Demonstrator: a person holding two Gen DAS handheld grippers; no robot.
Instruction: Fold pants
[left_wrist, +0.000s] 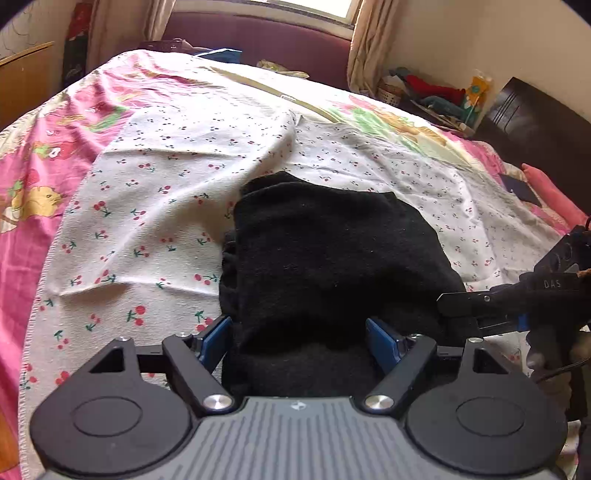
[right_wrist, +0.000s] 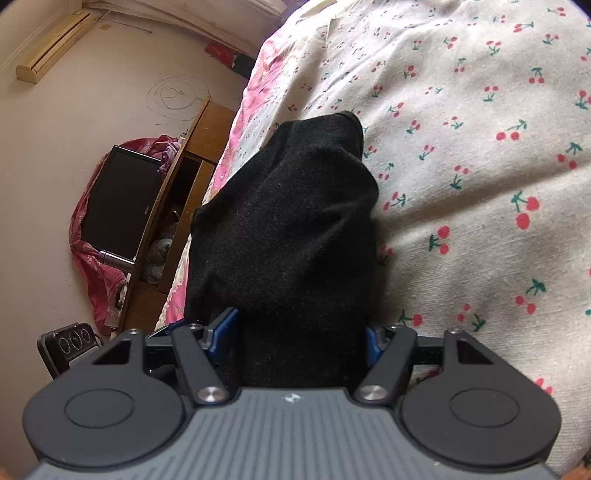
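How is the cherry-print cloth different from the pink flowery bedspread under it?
The cherry-print cloth is off-white with tiny red cherries; the pink bedspread carries big bright cartoon flowers. The cloth is the smaller and lies on top, bearing the black pants; the bedspread reaches past it on both sides. The cloth shows a stitched hem; the bedspread's edge is out of view. Both lie rumpled.

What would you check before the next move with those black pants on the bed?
1. Black pants folded into a compact bundle: ok.
2. Bundle resting fully on the cherry-print cloth: ok.
3. Left gripper jaws spread, blue pads off the fabric: ok, though fabric lies between them.
4. Right gripper let go: cannot tell; the fabric fills the gap between its pads.
5. Bundle's edges squared: not ok; a loose layer bulges at its left side.
6. Grippers apart from each other: ok, though close.
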